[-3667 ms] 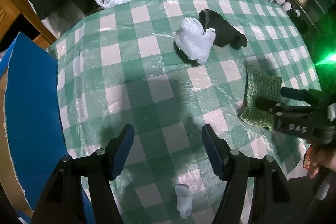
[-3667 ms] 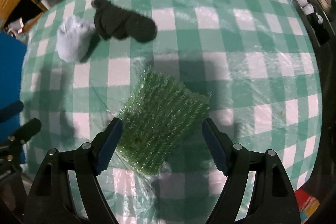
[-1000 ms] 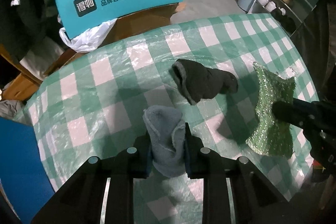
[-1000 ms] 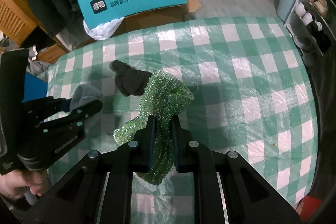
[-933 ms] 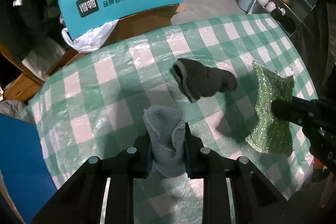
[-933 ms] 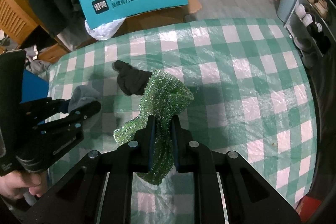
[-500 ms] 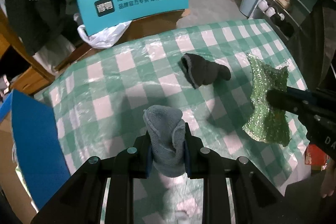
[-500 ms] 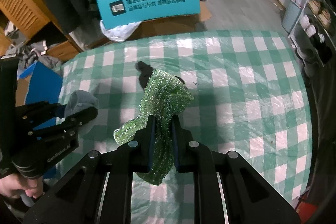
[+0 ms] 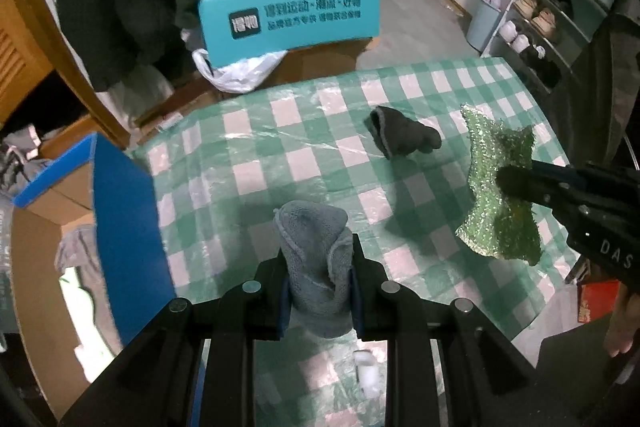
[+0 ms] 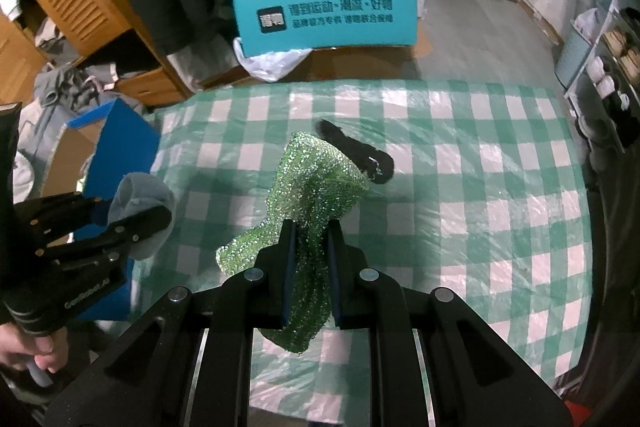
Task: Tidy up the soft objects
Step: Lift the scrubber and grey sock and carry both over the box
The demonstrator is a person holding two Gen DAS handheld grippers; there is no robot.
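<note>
My left gripper (image 9: 318,259) is shut on a grey-blue sock (image 9: 314,251) and holds it well above the green checked table (image 9: 280,135). It also shows in the right wrist view (image 10: 140,205) at the left. My right gripper (image 10: 311,239) is shut on a sparkly green cloth (image 10: 316,179), which hangs from it above the table; the cloth also shows in the left wrist view (image 9: 494,155) at the right. A dark sock (image 9: 402,137) lies on the table's far side, also in the right wrist view (image 10: 370,157).
An open blue cardboard box (image 9: 96,211) stands off the table's left edge, also in the right wrist view (image 10: 116,143). A teal chair back (image 9: 288,17) is behind the table. A shoe rack (image 9: 552,11) stands at the right. A small white object (image 9: 366,375) lies near the table's front.
Both grippers have risen higher above the table with their cloths; the table looks smaller and farther. The blue box has come into view at the left.
</note>
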